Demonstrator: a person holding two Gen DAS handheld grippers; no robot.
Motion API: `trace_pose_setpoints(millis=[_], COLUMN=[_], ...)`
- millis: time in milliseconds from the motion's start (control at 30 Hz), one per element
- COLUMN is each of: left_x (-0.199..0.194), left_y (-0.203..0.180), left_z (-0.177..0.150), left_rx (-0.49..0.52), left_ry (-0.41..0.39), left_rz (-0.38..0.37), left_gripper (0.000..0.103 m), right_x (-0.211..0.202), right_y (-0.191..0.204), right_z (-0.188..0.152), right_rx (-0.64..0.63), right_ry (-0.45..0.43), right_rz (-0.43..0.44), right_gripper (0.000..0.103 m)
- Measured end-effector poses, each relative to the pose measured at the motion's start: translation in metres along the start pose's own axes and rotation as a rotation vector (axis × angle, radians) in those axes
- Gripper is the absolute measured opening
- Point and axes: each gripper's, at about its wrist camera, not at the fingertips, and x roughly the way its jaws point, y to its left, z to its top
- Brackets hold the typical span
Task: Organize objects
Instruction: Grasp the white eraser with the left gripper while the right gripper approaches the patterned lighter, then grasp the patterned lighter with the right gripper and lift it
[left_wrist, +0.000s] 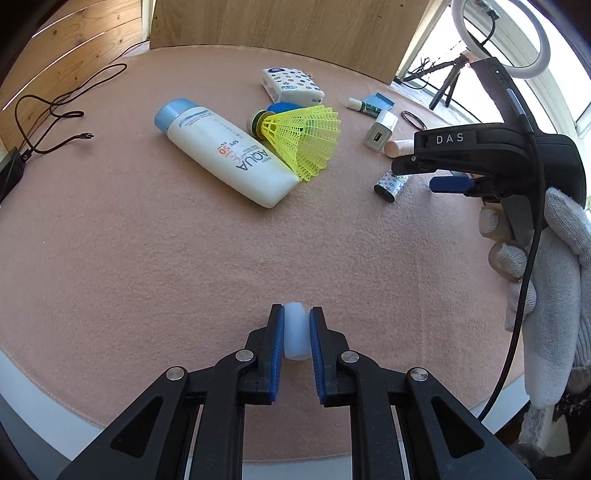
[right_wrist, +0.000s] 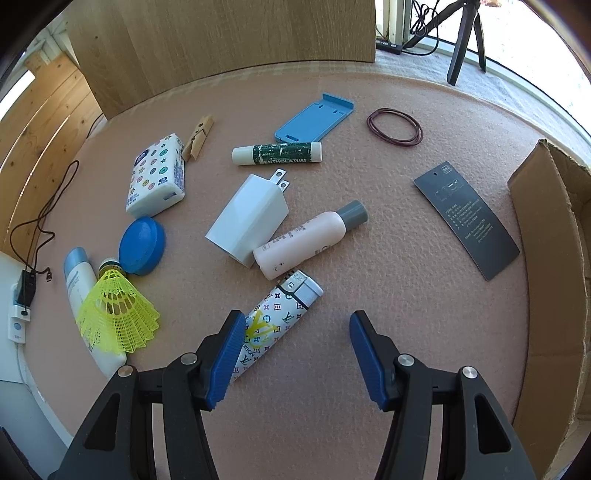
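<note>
One white cap (left_wrist: 297, 334) between left tongs (left_wrist: 297, 332)

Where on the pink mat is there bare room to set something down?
Free: the wide stretch between the sunscreen bottle and the left tool, and the patch between the black card and the right tool. Crowded around the charger.

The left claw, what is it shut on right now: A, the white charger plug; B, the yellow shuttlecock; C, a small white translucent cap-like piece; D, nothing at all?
C: in the left wrist view the left claw has both blue pads pressed against a small white translucent piece, while the shuttlecock lies far up the mat.
</note>
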Motion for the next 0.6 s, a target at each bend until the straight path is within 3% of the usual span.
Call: trace_pose_setpoints(millis=[233,433,500,567,600], left_x=[0.006,0.010,0.009,0.005,0.004], left_y=[-0.007,-0.013,-0.012,-0.007,-0.004], left_z=[0.032,0.051,0.050,0.047,0.045], left_rx=[0.033,0.065,0.072,0.073,0.074], left_ry=[-0.046,-0.050,-0.030,-0.021,-0.020], left_rz=[0.006,-0.051,-0.070,-0.058,-0.060], left_gripper=[0.009,0.010,0.015,0.030,0.049], right_x=[-0.003,-0.002,-0.001,-0.001,0.000], right_y=[-0.006,-0.002,0.002,0.005,0.005], right_z=[-0.002,0.003,0.004,0.005,0.005], right_rx=[0.011,-0.003,-0.018,-0.032,-0.038], right_ry=[-0.002,-0.010,-0.013,-0.012,-0.014], right_rz=[0.000,-0.029,-0.041,-0.047,-0.051], right_gripper=[0.055,0.055,0.055,0.055,0.055])
